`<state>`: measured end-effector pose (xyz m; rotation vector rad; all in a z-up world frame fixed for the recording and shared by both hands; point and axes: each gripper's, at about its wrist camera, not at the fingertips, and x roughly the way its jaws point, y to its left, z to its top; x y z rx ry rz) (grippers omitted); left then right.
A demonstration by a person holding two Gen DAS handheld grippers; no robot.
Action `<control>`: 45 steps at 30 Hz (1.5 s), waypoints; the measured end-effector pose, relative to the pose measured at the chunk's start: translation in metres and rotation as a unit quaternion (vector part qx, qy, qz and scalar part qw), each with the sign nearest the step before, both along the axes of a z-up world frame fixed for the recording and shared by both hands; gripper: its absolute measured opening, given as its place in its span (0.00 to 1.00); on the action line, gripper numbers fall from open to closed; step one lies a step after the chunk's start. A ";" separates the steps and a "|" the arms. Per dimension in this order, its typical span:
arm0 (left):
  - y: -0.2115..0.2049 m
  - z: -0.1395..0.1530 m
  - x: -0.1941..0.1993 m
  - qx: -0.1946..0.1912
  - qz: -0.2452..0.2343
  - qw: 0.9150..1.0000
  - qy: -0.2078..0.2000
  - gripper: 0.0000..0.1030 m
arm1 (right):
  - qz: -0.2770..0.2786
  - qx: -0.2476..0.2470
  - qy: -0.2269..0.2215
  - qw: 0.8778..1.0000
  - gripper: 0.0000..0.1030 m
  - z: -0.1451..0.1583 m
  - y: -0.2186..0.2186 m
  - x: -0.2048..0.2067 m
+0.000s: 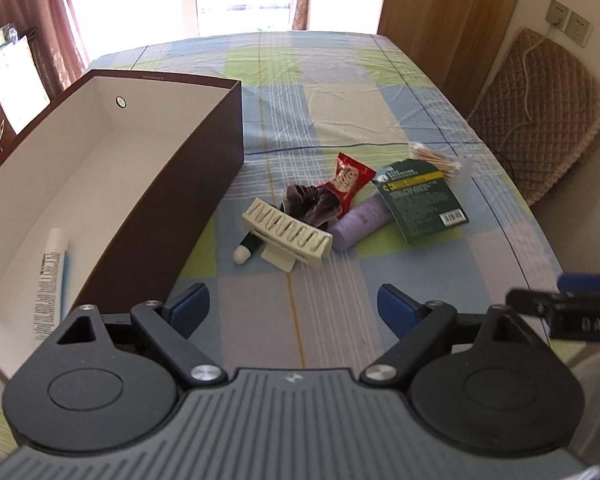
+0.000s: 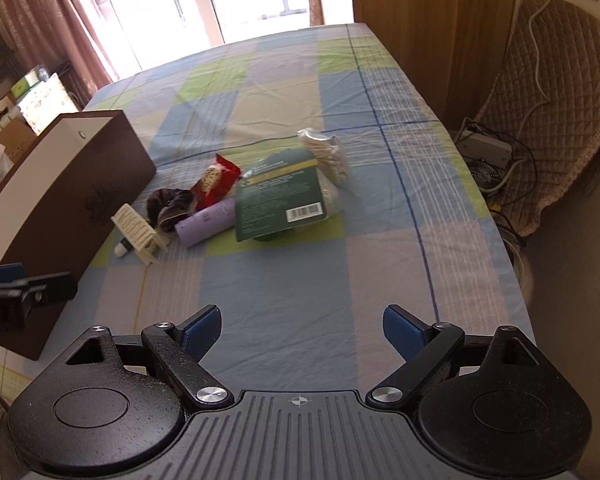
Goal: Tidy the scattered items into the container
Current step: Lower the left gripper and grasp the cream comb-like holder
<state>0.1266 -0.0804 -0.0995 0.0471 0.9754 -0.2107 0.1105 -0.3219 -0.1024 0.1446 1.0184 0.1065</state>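
Note:
A brown box (image 1: pixel 204 184) (image 2: pixel 80 200) with a white inside stands at the left, holding a white tube (image 1: pixel 50 284). Right of it lies a heap: a cream hair claw (image 1: pixel 288 236) (image 2: pixel 138 232), a small green-and-white stick (image 1: pixel 245 251) (image 2: pixel 122 249), a dark scrunchie (image 1: pixel 310 204) (image 2: pixel 172 206), a red snack packet (image 1: pixel 350 178) (image 2: pixel 216 184), a lilac tube (image 1: pixel 360 222) (image 2: pixel 210 224), a green card packet (image 1: pixel 420 200) (image 2: pixel 278 196) and a bag of cotton swabs (image 1: pixel 440 160) (image 2: pixel 328 156). My left gripper (image 1: pixel 294 308) is open, short of the heap. My right gripper (image 2: pixel 302 328) is open over bare cloth.
The checked cloth (image 1: pixel 320 92) (image 2: pixel 284 280) covers the table. A quilted chair (image 1: pixel 540 128) (image 2: pixel 548 120), cables and a wooden panel (image 2: pixel 420 32) stand past the right edge. Boxes and curtains (image 2: pixel 40 32) are at the left. The right gripper's body (image 1: pixel 572 312) shows in the left view, the left gripper's body (image 2: pixel 20 292) in the right view.

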 end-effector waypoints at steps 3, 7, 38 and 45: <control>-0.004 -0.011 0.018 -0.011 0.016 1.000 0.007 0.79 | -0.010 0.001 0.005 1.000 0.90 -0.005 -0.007 0.007; -0.005 -0.023 0.047 -0.031 0.049 0.998 0.017 0.78 | -0.018 0.003 0.007 1.000 0.90 -0.009 -0.014 0.017; 0.031 -0.068 0.071 -0.039 0.055 0.996 0.065 0.23 | 0.089 -0.022 -0.073 0.993 0.90 -0.044 0.038 0.111; 0.036 -0.073 0.069 -0.041 0.056 0.995 0.069 0.23 | 0.078 -0.014 -0.080 0.994 0.90 -0.057 0.037 0.128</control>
